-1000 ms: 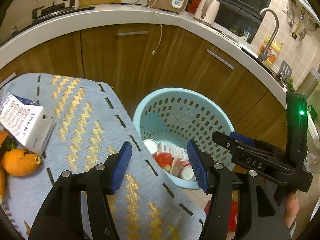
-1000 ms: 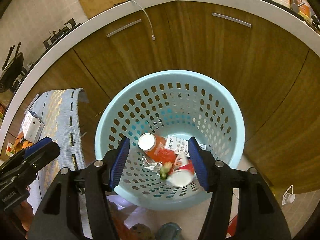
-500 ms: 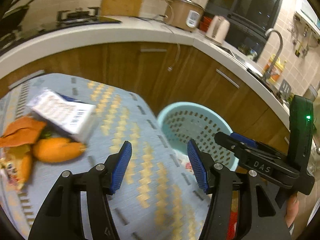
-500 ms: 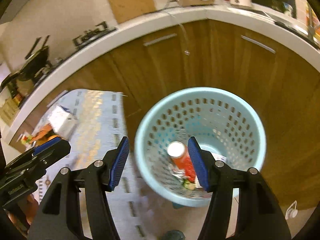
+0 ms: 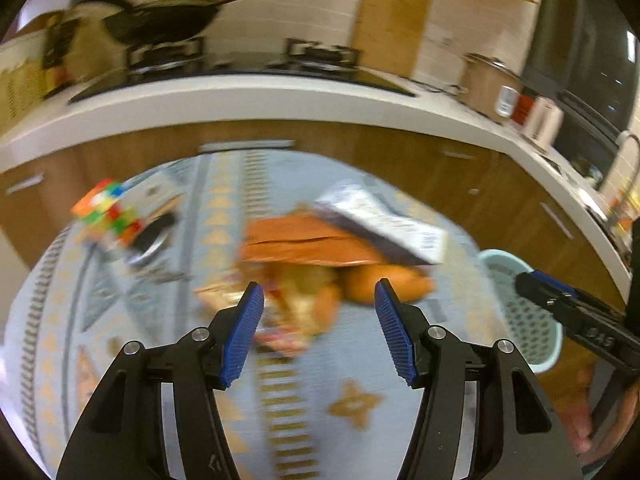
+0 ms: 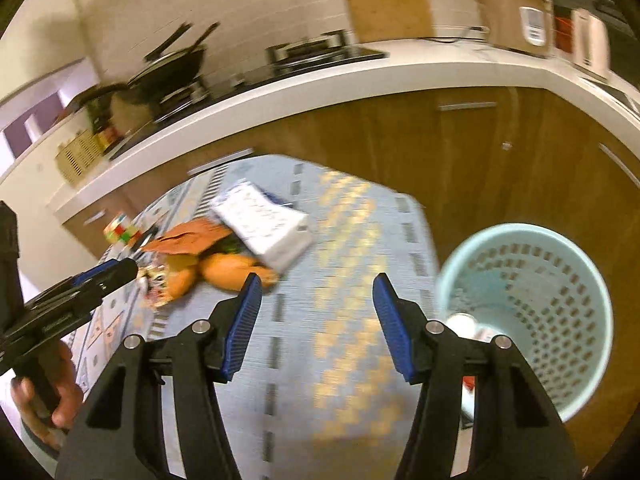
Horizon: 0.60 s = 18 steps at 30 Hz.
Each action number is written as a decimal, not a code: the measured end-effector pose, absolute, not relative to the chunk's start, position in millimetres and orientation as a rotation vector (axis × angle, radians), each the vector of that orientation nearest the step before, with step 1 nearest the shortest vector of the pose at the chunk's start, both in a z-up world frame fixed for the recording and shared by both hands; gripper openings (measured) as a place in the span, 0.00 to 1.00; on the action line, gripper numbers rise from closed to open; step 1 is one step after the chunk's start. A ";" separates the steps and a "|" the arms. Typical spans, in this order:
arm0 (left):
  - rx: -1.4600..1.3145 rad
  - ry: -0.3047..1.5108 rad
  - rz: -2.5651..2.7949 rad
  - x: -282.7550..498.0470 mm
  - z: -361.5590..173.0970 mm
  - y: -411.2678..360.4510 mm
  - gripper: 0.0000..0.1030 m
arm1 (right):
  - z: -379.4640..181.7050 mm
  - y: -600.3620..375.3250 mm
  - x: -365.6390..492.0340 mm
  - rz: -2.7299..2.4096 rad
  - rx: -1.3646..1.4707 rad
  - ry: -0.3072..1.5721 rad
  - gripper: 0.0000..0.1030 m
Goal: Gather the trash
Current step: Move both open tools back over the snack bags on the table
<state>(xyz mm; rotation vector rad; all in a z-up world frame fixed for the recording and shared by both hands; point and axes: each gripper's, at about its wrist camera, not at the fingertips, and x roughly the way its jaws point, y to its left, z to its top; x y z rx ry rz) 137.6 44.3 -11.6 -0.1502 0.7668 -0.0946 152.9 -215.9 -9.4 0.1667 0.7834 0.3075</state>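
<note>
Both tongs stand wide apart and hold nothing: the left gripper (image 5: 318, 332) hangs over a blurred heap of orange peel (image 5: 384, 286), an orange wrapper (image 5: 308, 242) and a white carton (image 5: 384, 222) on the blue patterned mat (image 5: 352, 420). Beside the mat, the right gripper (image 6: 316, 326) is poised near the pale blue perforated basket (image 6: 560, 280), where a white-capped bottle (image 6: 460, 326) shows at the bottom. Beyond the heap lies a colourful cube (image 5: 106, 212).
</note>
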 end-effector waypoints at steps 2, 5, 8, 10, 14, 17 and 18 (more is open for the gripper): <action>-0.163 0.786 -0.051 137.9 -18.9 63.5 0.54 | -9.2 -197.4 155.2 0.334 0.140 0.788 0.52; -0.186 0.825 -0.021 142.4 -31.1 85.3 0.62 | -9.0 -171.9 159.2 0.379 0.096 0.795 0.52; -0.235 0.864 -0.044 151.1 -42.6 99.1 0.62 | -8.0 -148.2 163.1 0.411 0.048 0.795 0.52; -0.279 0.901 -0.083 160.9 -50.9 104.4 0.63 | -8.5 -134.3 165.8 0.426 0.024 0.799 0.52; -0.310 0.935 -0.103 173.7 -62.7 104.3 0.63 | -10.1 -118.4 171.0 0.433 -0.004 0.800 0.52; -0.295 0.928 -0.108 177.8 -65.7 96.5 0.63 | -13.7 -113.1 174.0 0.417 -0.029 0.799 0.52; -0.283 0.926 -0.108 180.0 -66.4 92.8 0.62 | -16.1 -112.3 175.3 0.412 -0.033 0.804 0.52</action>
